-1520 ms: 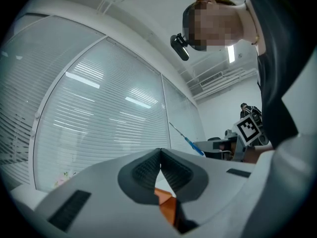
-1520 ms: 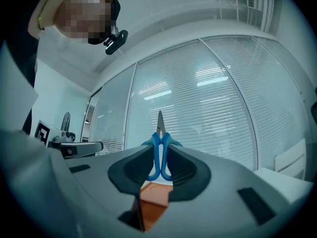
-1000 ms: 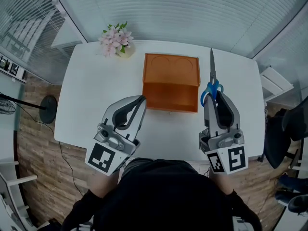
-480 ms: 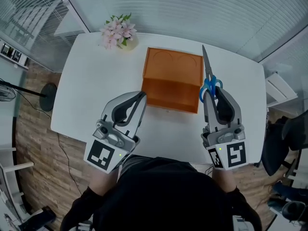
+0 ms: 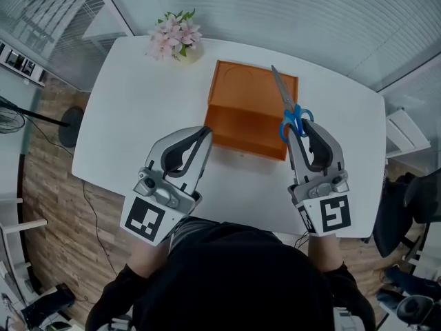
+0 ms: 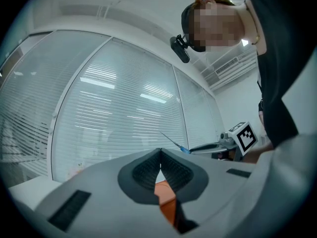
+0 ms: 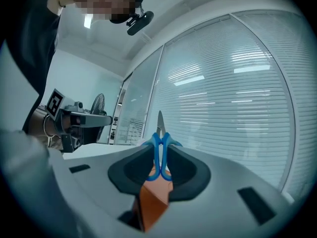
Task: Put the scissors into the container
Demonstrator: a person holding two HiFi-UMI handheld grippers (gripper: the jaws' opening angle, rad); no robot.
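Observation:
The scissors (image 5: 290, 112), blue-handled with long steel blades, stick out of my right gripper (image 5: 298, 127), which is shut on their handles. Their blades slant up and to the left over the right side of the orange container (image 5: 242, 109), an open-topped box in the middle of the white table (image 5: 138, 116). In the right gripper view the blue handles (image 7: 161, 155) stand pinched between the pads, blade upward, with the container (image 7: 151, 202) below. My left gripper (image 5: 204, 135) is shut on nothing, its tips at the container's near left corner. The left gripper view shows the pads touching and the scissors (image 6: 173, 144) off to the right.
A small bunch of pink flowers (image 5: 173, 41) stands at the table's back left. A floor fan (image 5: 69, 126) is left of the table and a dark chair (image 5: 406, 205) is to its right. Blinds enclose the far side.
My right gripper has swung the scissors left, so the blades now lie over the container's right side instead of beside it. The left gripper has hardly moved.

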